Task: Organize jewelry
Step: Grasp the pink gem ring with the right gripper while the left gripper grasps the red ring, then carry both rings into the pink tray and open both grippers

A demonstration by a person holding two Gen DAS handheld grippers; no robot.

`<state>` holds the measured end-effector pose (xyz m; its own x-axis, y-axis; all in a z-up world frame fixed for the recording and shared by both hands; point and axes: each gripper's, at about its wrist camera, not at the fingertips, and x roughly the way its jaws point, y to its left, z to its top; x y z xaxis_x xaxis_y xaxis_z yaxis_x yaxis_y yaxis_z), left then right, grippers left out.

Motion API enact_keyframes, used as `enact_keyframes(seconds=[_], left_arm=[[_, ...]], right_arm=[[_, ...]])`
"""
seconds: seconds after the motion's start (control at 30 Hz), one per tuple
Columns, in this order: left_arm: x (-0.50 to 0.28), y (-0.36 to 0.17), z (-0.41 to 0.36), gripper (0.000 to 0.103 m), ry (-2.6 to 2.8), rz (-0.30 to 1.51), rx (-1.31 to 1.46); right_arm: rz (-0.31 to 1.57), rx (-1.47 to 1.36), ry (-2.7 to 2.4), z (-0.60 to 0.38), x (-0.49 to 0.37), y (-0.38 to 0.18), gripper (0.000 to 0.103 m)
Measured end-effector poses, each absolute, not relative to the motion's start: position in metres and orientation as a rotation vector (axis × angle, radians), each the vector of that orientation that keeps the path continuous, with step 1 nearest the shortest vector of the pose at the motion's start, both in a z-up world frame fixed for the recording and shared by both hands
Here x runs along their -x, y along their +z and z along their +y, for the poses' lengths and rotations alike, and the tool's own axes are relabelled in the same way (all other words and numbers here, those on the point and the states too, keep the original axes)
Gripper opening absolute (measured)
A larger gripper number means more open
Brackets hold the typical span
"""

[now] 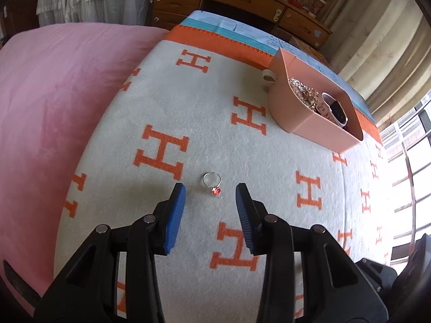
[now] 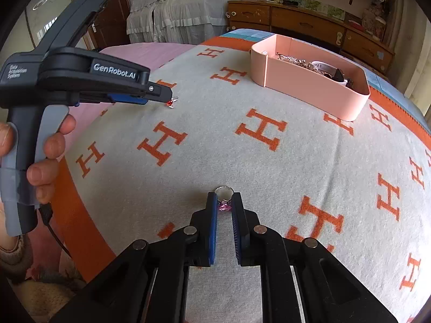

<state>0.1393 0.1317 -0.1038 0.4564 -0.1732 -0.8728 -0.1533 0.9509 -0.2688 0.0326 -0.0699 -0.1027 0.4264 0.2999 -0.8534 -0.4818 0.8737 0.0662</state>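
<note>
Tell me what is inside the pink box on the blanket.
The pink box holds a heap of glittery chain jewelry and a watch with a dark face. The near wall covers the box's floor, so anything lying lower cannot be seen.

A home bedroom, by every sign: a bed [image 2: 269, 145] spread with a grey blanket [image 1: 210, 123] patterned in orange H letters over a pink sheet [image 1: 54, 94]. Behind it, a wooden dresser [image 2: 304, 24] cluttered on top, white frilled hanging fabric [image 2: 177, 8], beige curtains [image 1: 377, 40] beside a bright window [image 1: 409, 167].
</note>
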Motion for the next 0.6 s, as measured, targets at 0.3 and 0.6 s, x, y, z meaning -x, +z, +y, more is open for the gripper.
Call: enact_keyframes(seconds=[0.3,0.6], left_arm=[[-0.166,-0.115,0.122,0.035,0.071,1.193,0.341],[-0.177,-0.116,0.093,0.035,0.142,1.249,0.135]], right_arm=[[1.015,0.137,0.512,-0.084,-0.035,-0.103,0.011],[1.024,0.061,0.533,-0.099,-0.035,-0.102,0.011]])
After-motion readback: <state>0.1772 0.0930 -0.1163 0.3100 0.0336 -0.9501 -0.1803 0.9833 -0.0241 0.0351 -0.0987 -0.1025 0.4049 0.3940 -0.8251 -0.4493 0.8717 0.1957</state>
